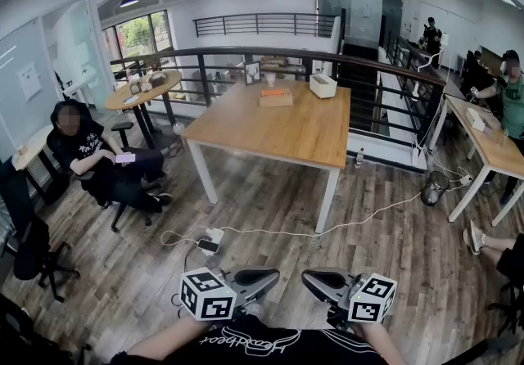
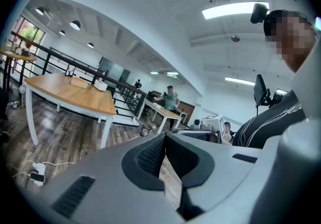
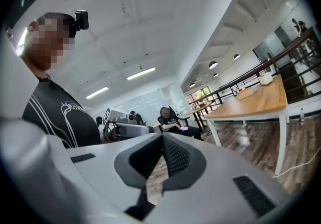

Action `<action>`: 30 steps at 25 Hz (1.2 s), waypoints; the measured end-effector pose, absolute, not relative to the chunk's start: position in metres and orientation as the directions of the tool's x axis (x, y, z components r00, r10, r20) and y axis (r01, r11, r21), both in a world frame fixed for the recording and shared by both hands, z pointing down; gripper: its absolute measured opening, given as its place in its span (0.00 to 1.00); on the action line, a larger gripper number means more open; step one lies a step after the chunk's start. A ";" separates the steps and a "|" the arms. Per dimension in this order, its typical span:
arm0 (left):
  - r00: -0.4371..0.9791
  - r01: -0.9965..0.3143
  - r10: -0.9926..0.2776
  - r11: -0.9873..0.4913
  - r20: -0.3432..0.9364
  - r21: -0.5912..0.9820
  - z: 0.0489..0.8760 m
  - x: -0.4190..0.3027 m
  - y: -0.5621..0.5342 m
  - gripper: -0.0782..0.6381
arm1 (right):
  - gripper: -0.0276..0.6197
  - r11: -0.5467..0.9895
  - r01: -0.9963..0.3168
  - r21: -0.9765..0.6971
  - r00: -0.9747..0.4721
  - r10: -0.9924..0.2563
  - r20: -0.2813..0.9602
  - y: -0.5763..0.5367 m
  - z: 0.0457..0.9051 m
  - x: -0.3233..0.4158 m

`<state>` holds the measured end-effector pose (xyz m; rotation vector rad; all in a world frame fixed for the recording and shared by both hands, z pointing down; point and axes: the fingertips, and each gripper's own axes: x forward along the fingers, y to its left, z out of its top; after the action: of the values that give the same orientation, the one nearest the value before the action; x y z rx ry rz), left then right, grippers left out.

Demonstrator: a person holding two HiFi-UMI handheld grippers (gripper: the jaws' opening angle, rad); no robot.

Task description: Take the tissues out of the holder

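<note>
Head view shows the left gripper (image 1: pixel 270 276) held low against the person's waist, its nose turned inward toward the centre. Left gripper view confirms its jaws are pressed together with nothing between them; only floor shows past the pads (image 2: pixel 150 155). This is judged a carrying position, since the work is not within reach.

At centre, well apart from both tools, stands the wooden table (image 1: pixel 246 130). On its far half sits a wooden box (image 1: pixel 276 97) with an orange top, probably the tissue holder, and a white box (image 1: pixel 322 86) lies near it to the right. At this range it cannot be settled which of the two holds the tissues.

The right gripper (image 1: pixel 309 277) mirrors the left: same height, nose inward, its tip near the left's but apart from it. Right gripper view shows its jaws closed on nothing. Both forearms are tucked close to the torso. The task is judged not begun.
</note>
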<state>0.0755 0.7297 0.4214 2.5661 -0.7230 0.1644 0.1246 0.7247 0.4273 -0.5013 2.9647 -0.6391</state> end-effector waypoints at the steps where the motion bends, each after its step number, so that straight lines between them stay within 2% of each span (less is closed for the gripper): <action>1: 0.854 -0.520 -0.465 -0.754 0.234 0.401 0.419 0.071 0.728 0.13 | 0.07 0.865 -0.297 -0.406 -0.946 -0.323 0.003 0.724 0.424 0.120; 11: 0.835 -0.549 -0.509 -0.741 0.209 0.386 0.408 0.050 0.728 0.13 | 0.07 0.888 -0.302 -0.348 -0.949 -0.315 0.021 0.719 0.414 0.102; 21: 0.812 -0.583 -0.513 -0.716 0.278 0.384 0.427 0.046 0.721 0.13 | 0.07 0.864 -0.266 -0.427 -0.952 -0.305 -0.023 0.709 0.434 0.102; 30: 0.825 -0.565 -0.496 -0.701 0.271 0.435 0.445 0.031 0.664 0.13 | 0.07 0.833 -0.289 -0.472 -0.947 -0.321 0.013 0.650 0.454 0.085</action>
<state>0.0314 0.6644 0.4446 2.4944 -0.7819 0.1811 0.0848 0.6498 0.4538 -0.4899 2.9440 -0.7423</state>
